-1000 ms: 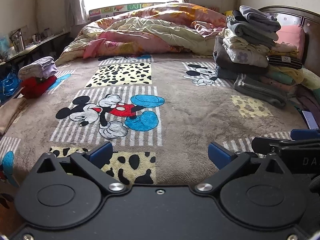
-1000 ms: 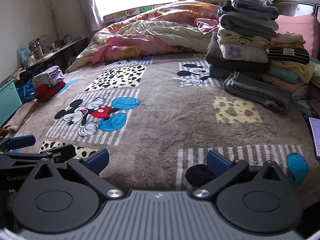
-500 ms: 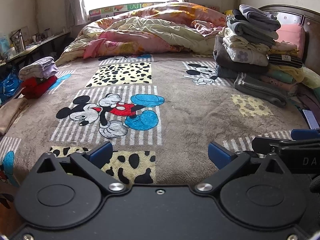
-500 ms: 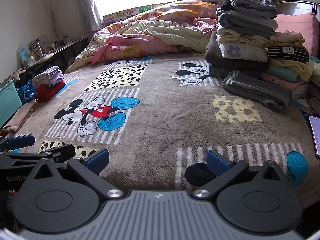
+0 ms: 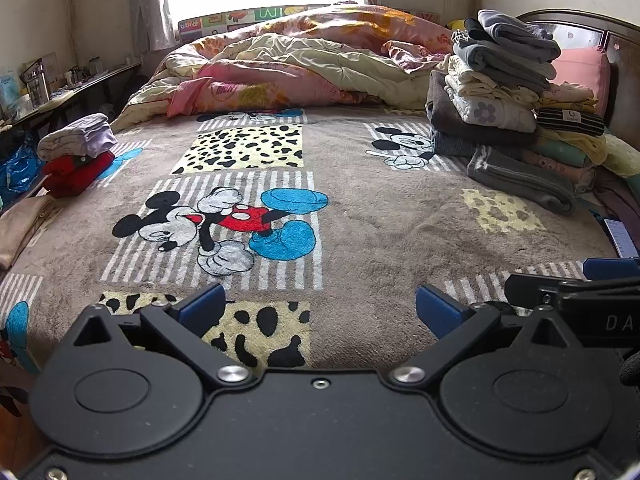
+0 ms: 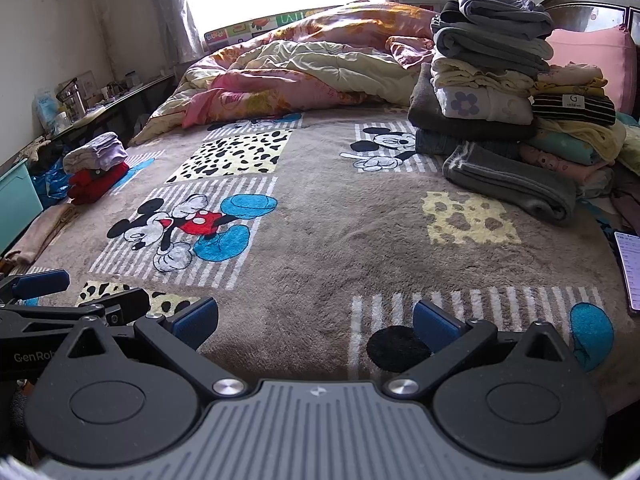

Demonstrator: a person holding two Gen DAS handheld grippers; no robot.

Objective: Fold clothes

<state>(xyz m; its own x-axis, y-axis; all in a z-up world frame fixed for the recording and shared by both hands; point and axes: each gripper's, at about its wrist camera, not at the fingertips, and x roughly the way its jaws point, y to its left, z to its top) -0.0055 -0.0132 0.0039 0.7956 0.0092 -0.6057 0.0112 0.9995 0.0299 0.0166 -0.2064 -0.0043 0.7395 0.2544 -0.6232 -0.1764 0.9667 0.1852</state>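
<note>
Both grippers spread wide and empty, hovering side by side above the near edge of the bed.

Left gripper [image 5: 320, 306] and right gripper [image 6: 314, 320] hold nothing and touch nothing; blue pads face a bare stretch of blanket [image 5: 380, 208]. Folded clothes sit well apart from both: a tall stack [image 6: 492, 68] at far right against a pink pillow [image 6: 592, 60], a grey folded piece [image 6: 516, 184] lying at its foot. A smaller pile, lilac over red [image 5: 76, 156], rests at the left edge. Rumpled quilt [image 5: 304, 68] lies across the far end. Phone [image 6: 629, 272] lies at right edge.
</note>
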